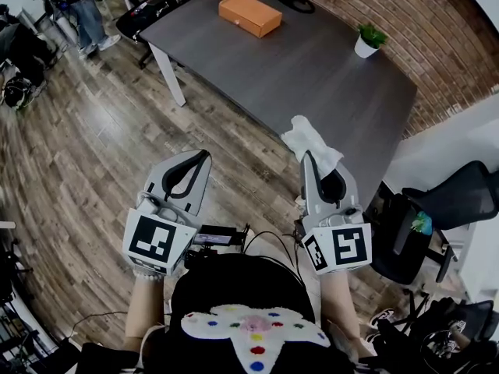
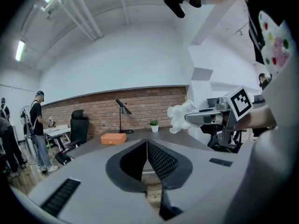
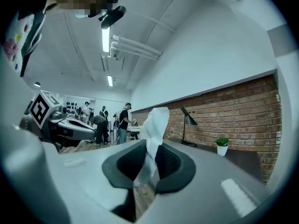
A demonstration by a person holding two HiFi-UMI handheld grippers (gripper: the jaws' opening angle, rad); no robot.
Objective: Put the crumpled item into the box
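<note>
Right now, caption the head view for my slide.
From above: right tongs pinch a crumpled white tissue near a dark table bearing an orange box; left tongs shut, empty.

Dark grey table (image 1: 312, 76), white legs, stands on wood-plank floor (image 1: 93, 146) beside brick wall. On table: orange box (image 1: 249, 14), lying flat near far edge; black lamp (image 1: 295, 2) base at far corner; small potted plant (image 1: 369, 40), white pot, by wall side. All three well apart.

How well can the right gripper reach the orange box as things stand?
Probably not yet: the right gripper, shut on the crumpled tissue, is at the near edge of the table; the orange box lies far across. Nothing stands between.
</note>
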